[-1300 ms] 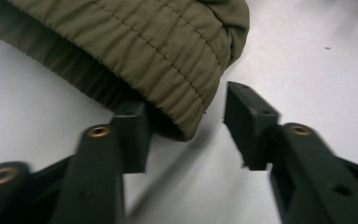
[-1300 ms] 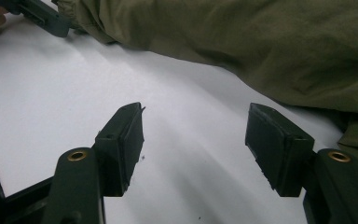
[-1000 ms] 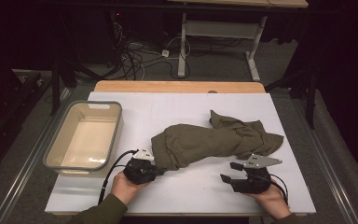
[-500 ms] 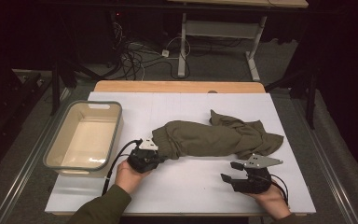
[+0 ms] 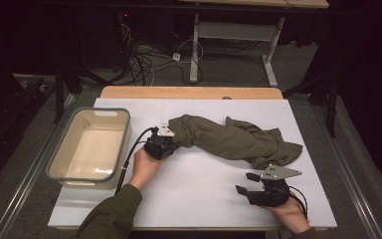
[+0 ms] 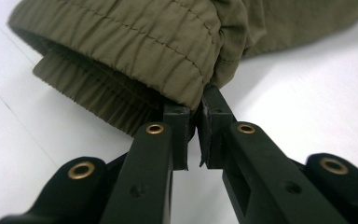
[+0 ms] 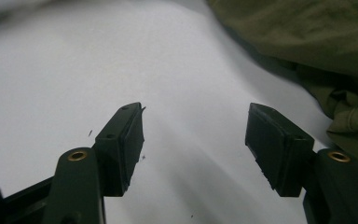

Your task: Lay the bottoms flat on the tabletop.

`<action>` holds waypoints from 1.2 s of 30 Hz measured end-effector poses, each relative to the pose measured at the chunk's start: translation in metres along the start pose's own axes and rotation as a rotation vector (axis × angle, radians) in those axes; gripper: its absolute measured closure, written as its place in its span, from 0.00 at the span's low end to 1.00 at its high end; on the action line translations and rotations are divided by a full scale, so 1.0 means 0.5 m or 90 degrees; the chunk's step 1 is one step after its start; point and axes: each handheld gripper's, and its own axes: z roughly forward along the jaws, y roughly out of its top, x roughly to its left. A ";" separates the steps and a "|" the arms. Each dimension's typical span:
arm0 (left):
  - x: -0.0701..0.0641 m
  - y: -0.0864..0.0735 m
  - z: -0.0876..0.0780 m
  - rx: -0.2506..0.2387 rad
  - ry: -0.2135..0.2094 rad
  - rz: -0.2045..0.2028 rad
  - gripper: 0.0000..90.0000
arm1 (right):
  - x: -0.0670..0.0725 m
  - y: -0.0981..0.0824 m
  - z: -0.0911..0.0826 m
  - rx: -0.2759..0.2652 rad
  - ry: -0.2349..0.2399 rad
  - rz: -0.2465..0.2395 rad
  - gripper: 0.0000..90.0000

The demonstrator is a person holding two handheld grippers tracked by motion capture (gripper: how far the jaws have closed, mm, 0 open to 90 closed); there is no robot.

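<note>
An olive green garment [image 5: 229, 139] lies stretched across the middle of the white table top [image 5: 199, 199]. My left gripper [image 5: 171, 141] is shut on its ribbed waistband [image 6: 135, 56] at the garment's left end; in the left gripper view the cloth edge is pinched between the two black pads [image 6: 176, 122]. My right gripper [image 5: 244, 183] rests near the front right of the table, open, with bare white surface between its pads [image 7: 126, 135]. The garment [image 7: 307, 42] lies to the right and beyond it, apart from the jaws.
A beige plastic bin [image 5: 90, 144] with a grey rim stands at the table's left side, close to my left hand. A wooden strip [image 5: 189, 92] runs along the far edge. Cables and a metal stand lie on the dark floor beyond.
My left gripper has moved away from the front edge and toward the bin side, dragging the garment's waistband end with it and stretching the cloth out. The right gripper has stayed put.
</note>
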 end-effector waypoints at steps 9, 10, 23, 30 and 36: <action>0.005 -0.001 -0.004 -0.003 -0.025 -0.028 0.68 | -0.003 0.000 -0.001 0.001 0.004 -0.004 0.42; 0.005 -0.002 -0.011 -0.004 -0.034 -0.032 0.66 | -0.003 0.001 -0.001 0.003 0.004 -0.005 0.42; -0.027 -0.049 -0.094 0.017 -0.054 -0.051 0.22 | -0.051 0.081 -0.019 -0.010 -0.013 -0.012 0.47; -0.062 -0.088 -0.120 0.029 -0.080 -0.032 0.14 | -0.113 0.137 -0.010 -0.012 -0.035 0.006 0.49; -0.077 -0.125 -0.133 0.038 -0.092 -0.027 0.14 | -0.167 0.169 0.019 -0.004 -0.063 0.024 0.51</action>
